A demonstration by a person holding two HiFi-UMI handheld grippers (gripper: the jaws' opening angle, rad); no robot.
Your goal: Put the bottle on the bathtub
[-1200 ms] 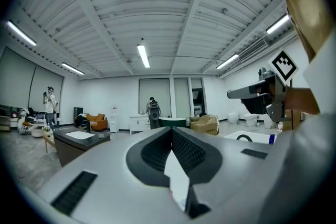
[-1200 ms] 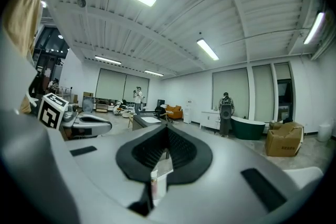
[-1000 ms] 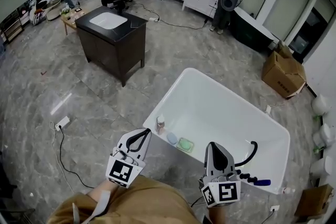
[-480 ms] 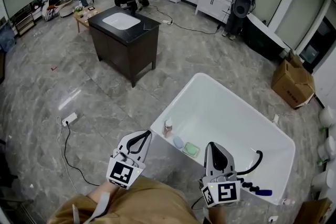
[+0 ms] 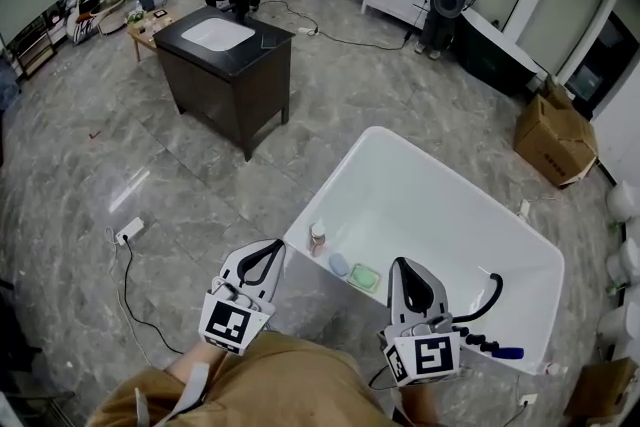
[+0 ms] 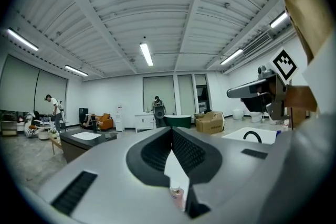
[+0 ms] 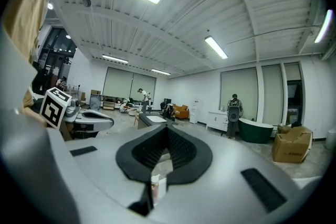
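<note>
A small bottle [image 5: 317,237] with a pale cap and pinkish body stands upright on the near left rim of the white bathtub [image 5: 400,137]. My left gripper [image 5: 268,250] is shut and empty; it points level toward the tub, just left of and short of the bottle. My right gripper [image 5: 405,265] is also shut and empty, over the tub's near rim to the right. The left gripper view shows the bottle [image 6: 177,198] low in the gap behind the closed jaws of the left gripper [image 6: 171,131]. In the right gripper view the bottle [image 7: 155,186] sits below the shut right gripper [image 7: 167,127].
A blue soap [image 5: 339,265] and a green pad [image 5: 364,277] lie on the rim right of the bottle. A black faucet [image 5: 490,290] arches at the tub's near right. A dark vanity cabinet [image 5: 225,65], a cardboard box [image 5: 555,140], a floor power strip [image 5: 125,232] and people stand farther off.
The view has shifted slightly, so the tub and room sit a little differently in the picture. Both grippers stay shut side by side. The bottle has not moved on the rim.
</note>
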